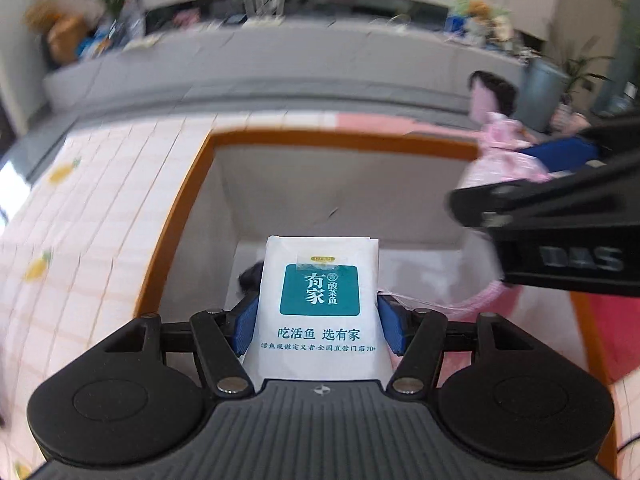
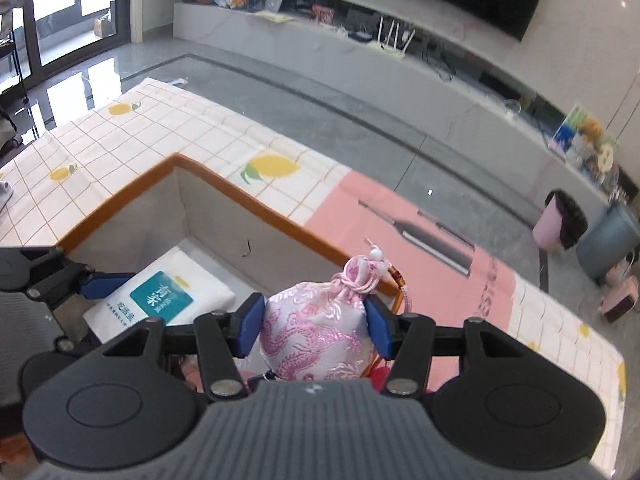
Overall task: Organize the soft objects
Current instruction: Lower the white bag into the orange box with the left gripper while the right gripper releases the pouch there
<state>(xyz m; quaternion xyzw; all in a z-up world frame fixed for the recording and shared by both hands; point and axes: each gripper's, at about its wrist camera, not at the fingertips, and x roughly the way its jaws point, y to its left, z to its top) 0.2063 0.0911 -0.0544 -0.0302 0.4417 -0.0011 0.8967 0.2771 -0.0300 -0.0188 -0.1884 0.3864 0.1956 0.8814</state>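
A: Holding one soft item apiece, we are at the dropping-in step. Our left hand-held gripper (image 1: 318, 320) is clamped on the white tissue pack (image 1: 318, 304) with the teal label, its blue pads (image 1: 245, 326) pressed against both sides. The pack hangs inside the orange-rimmed storage box (image 1: 176, 208), low over its pale floor.

B: And our right hand-held gripper (image 2: 314, 326) grips the pink brocade sachet (image 2: 316, 330) at its belly, knot and beads pointing away from us. It sits just over the box's near right corner (image 2: 280, 220), close to the rim rather than deep inside.

A: Whether the pack already touches the floor we cannot tell; the view from the right suggests it lies nearly flat there.

B: So we judge the next move is to spread the left jaws and let the pack settle, then bring the sachet further in over a free patch beside it before letting go.

A: We should mind the sachet's dangling cord and tassel (image 2: 400, 294), which trail by the rim and could catch on it. Something dark (image 1: 250, 278) already lies in the box behind the pack; we cannot make out what.

B: The lemon-print cloth on the table (image 2: 120, 140) around the box looks bare from here.
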